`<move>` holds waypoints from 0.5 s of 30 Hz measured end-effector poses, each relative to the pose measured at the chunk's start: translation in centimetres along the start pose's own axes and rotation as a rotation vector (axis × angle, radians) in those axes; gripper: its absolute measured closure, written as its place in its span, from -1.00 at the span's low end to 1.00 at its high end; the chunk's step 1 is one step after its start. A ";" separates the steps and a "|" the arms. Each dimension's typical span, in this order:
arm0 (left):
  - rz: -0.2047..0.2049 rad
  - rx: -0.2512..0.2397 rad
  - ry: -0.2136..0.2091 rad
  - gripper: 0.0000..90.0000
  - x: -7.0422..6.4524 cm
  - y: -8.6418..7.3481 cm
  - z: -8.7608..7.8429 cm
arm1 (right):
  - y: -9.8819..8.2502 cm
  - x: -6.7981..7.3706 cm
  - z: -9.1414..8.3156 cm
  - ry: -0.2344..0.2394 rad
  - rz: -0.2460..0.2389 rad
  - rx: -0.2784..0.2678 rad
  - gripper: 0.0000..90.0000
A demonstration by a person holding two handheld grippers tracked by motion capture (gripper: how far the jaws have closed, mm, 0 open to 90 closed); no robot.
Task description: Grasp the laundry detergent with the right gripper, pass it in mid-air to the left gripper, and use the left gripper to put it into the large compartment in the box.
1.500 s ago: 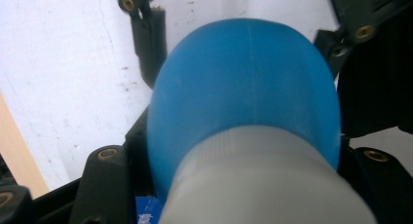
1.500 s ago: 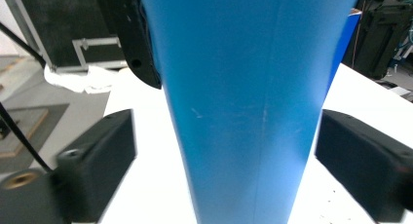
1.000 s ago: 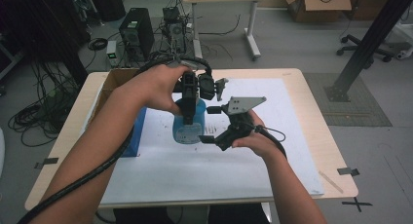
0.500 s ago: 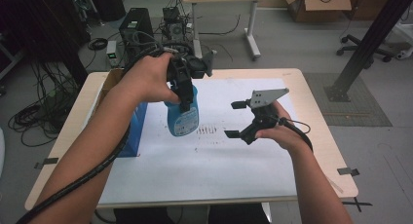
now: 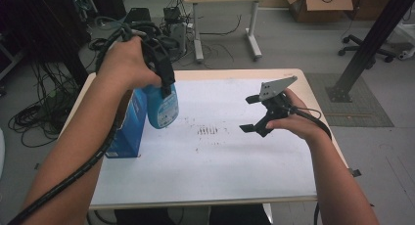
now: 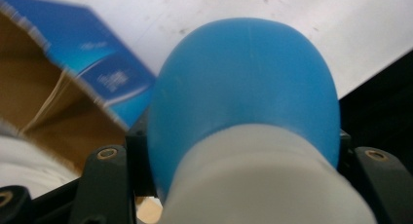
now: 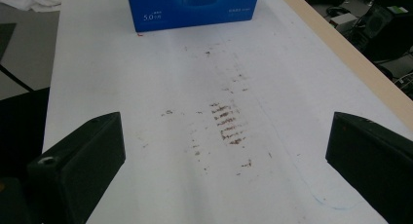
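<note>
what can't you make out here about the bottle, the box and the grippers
- Bottle label: too small to read in the high view; in the left gripper view the bottle is close and blurred.
- Bottle top: covered by the left gripper and hand in the high view.
- Box inside: hidden by the forearm in the high view; box cut off by the edge in the left gripper view.
- Box print: mostly cropped by the top edge in the right gripper view.

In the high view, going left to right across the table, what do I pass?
Blue box → blue bottle held up in the left gripper → brown smudges on the white sheet → right gripper, jaws open.
</note>
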State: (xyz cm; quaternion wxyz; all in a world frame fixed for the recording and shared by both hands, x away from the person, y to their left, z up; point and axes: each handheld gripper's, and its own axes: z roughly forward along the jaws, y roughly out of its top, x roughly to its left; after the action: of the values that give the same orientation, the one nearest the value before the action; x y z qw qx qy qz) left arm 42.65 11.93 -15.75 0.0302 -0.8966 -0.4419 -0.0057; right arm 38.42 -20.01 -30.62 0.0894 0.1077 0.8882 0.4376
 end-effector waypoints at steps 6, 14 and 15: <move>-0.124 -0.002 0.023 -0.14 2.8 -1.1 -2.1 | -0.1 -0.6 -0.7 -0.015 -0.002 0.027 -0.99; -0.273 -0.003 0.019 -0.14 5.7 -2.3 -4.0 | -0.1 -1.4 -1.2 -0.022 0.003 0.061 -0.98; -0.282 -0.007 0.014 -0.14 5.9 -2.4 -4.1 | -0.1 -1.5 -1.3 -0.022 0.000 0.070 -0.98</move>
State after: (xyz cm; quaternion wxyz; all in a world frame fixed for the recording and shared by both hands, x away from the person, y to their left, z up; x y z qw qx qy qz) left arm 44.41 17.88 -11.28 0.0292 -0.8256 -0.5632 -0.0178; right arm 39.54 -21.49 -29.81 0.0954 0.1156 0.9018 0.4052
